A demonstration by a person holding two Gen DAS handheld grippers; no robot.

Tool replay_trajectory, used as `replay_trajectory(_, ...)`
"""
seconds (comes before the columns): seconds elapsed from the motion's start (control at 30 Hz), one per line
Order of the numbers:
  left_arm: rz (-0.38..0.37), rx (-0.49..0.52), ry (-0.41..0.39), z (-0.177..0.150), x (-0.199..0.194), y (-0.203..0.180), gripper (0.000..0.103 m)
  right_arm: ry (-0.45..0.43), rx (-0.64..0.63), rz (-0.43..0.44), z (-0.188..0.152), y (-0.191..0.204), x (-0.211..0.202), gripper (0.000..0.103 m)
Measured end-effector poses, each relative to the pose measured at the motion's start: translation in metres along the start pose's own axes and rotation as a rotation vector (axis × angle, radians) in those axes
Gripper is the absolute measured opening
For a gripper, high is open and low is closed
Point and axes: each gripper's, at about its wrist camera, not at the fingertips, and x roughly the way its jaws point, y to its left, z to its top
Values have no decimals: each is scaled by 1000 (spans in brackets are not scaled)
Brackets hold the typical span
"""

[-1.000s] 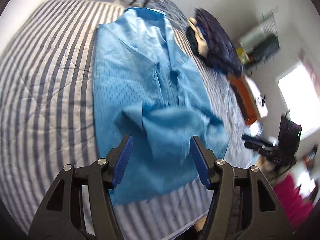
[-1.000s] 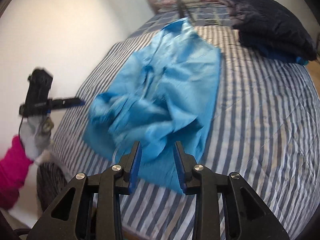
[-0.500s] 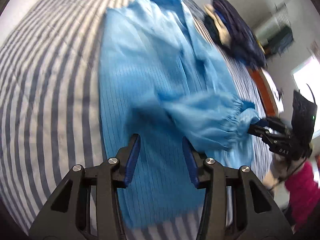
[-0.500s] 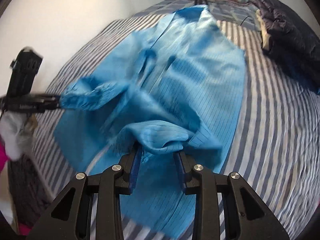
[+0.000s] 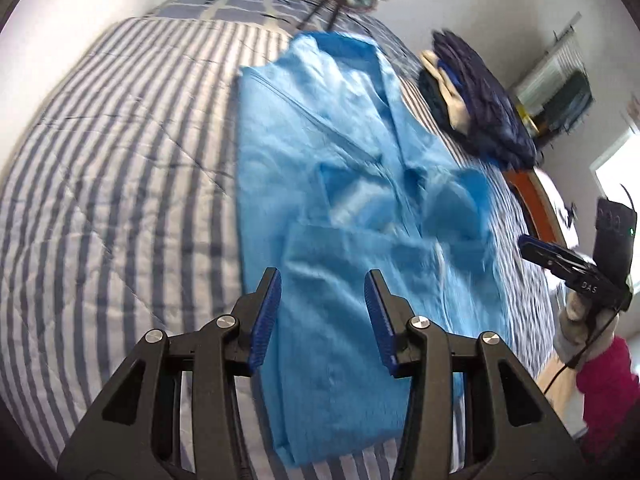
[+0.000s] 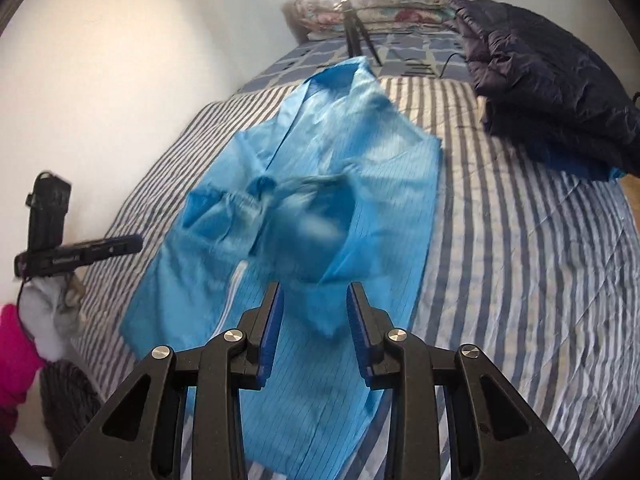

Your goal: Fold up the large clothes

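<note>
A large light-blue coat (image 5: 344,184) lies lengthwise on the striped bed, collar at the far end; it also shows in the right wrist view (image 6: 320,208). Both sleeves lie folded across its middle. My left gripper (image 5: 323,312) is open and empty, hovering over the coat's near half. My right gripper (image 6: 314,322) is open and empty above the coat's lower part. Each gripper shows in the other's view: the right one at the bed's right edge (image 5: 560,260), the left one at the bed's left edge (image 6: 80,256).
The blue-and-white striped bedspread (image 5: 100,200) covers the bed. A dark navy jacket pile (image 6: 552,80) sits at the far right of the bed. A small tripod (image 6: 356,36) and pillows stand at the head. A white wall runs along the left side.
Both grippers held sleeve cuffs half a second ago; they have let go and pulled back, and the sleeves now lie across the coat's middle.
</note>
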Motion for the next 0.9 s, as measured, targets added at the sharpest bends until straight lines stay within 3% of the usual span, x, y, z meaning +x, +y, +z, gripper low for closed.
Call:
replay_trajectory(0.1, 13, 45, 33, -2, 18, -14, 44, 44, -41, -39, -8, 6, 16, 31)
replay_trajectory(0.27, 77, 13, 66, 5, 55, -5, 44, 99, -30, -109, 5, 1, 54, 31)
replay_trajectory(0.43, 79, 27, 67, 17, 57, -4, 44, 179, -44, -166, 12, -6, 81, 31)
replay_trajectory(0.57, 71, 42, 18, 38, 40, 0, 44, 120, -97, -109, 32, -3, 64, 31)
replay_trajectory(0.73, 67, -3, -35, 83, 32, 15, 44, 35, -60, -132, 76, -24, 56, 31)
replay_trajectory(0.9, 78, 42, -63, 125, 45, 12, 44, -47, -39, -115, 117, -36, 64, 31)
